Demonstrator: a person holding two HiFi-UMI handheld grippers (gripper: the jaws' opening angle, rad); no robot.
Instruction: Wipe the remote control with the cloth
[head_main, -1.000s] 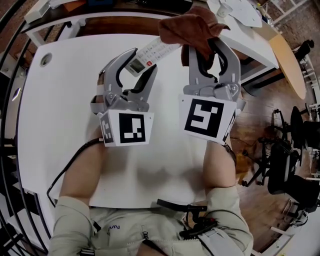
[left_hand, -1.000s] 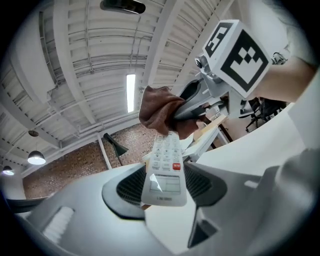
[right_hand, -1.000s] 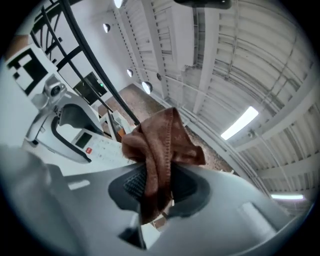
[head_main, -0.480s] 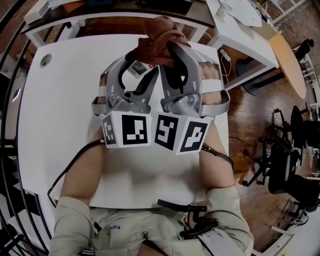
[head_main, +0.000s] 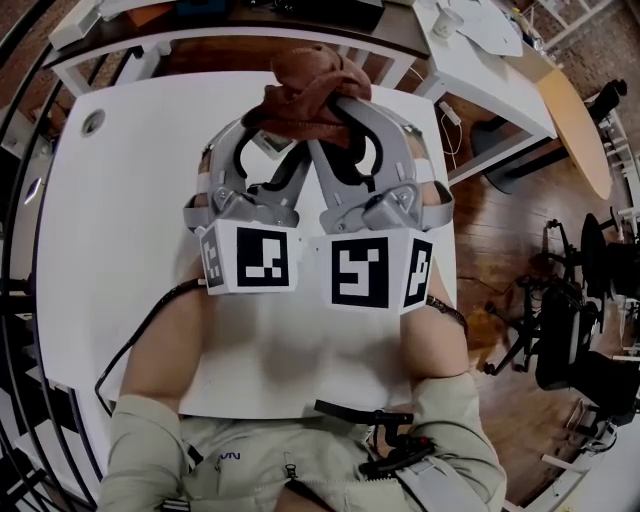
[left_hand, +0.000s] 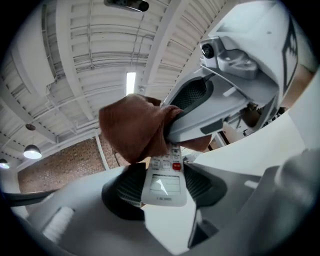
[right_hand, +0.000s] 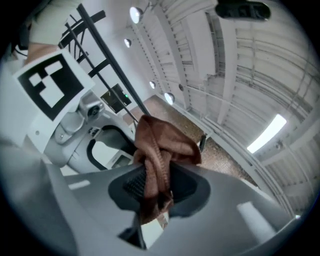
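Bright, even light falls from long white ceiling strip lamps. The white rectangular table carries faint soft shadows. Fisheye bending and dark corners frame every view.

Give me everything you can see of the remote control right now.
The remote control is a slim white plastic-looking bar with a small grey display at its near end, and white keys and one red key above that. It is clamped by the display end between the left gripper's jaws. The brown cloth, pinched in the right gripper, covers its far end.
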